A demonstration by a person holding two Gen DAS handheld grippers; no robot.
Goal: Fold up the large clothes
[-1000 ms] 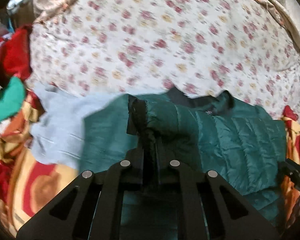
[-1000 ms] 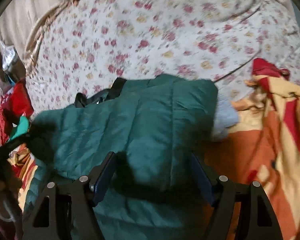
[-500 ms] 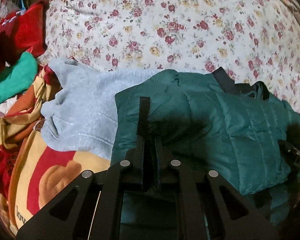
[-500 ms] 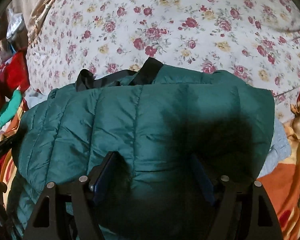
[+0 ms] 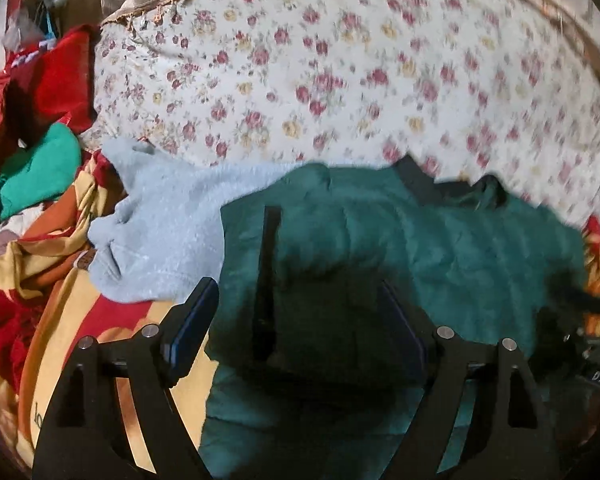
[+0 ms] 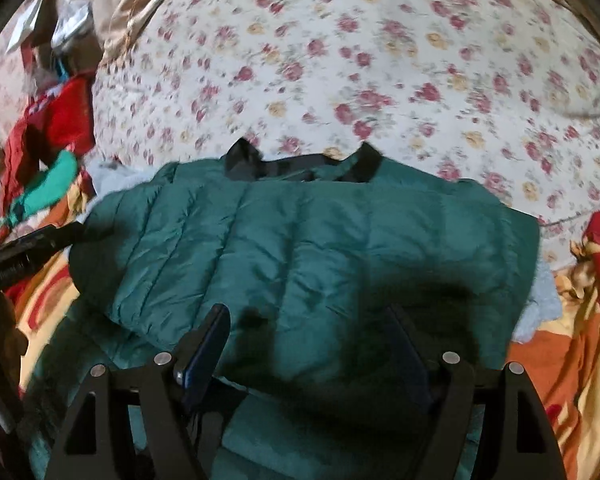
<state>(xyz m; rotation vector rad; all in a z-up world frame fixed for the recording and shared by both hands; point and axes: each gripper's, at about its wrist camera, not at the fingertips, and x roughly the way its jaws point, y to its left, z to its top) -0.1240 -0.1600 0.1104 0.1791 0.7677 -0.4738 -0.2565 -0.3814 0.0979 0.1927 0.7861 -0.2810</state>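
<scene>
A dark green quilted jacket [image 5: 440,248] with a black collar [image 6: 300,164] lies folded on the bed. My left gripper [image 5: 296,296] hovers over its left part with the jaws opening wide. The jacket's black-edged flap [image 5: 268,264] lies loose between the fingers, and the pads do not touch it. My right gripper [image 6: 308,316] is open just above the jacket [image 6: 300,248], near its front edge, and holds nothing. The jacket's lower part is hidden behind both grippers.
A grey sweatshirt [image 5: 168,232] lies under the jacket's left side. Behind is a floral bedsheet [image 5: 340,80]. A red, orange and yellow blanket [image 5: 52,320] covers the near side. Red and green clothes [image 5: 36,152] are piled at the far left.
My left gripper was shut on the jacket's black-edged flap; its jaws have spread and the flap now lies on the jacket. The right gripper slid sideways over the jacket and stayed open.
</scene>
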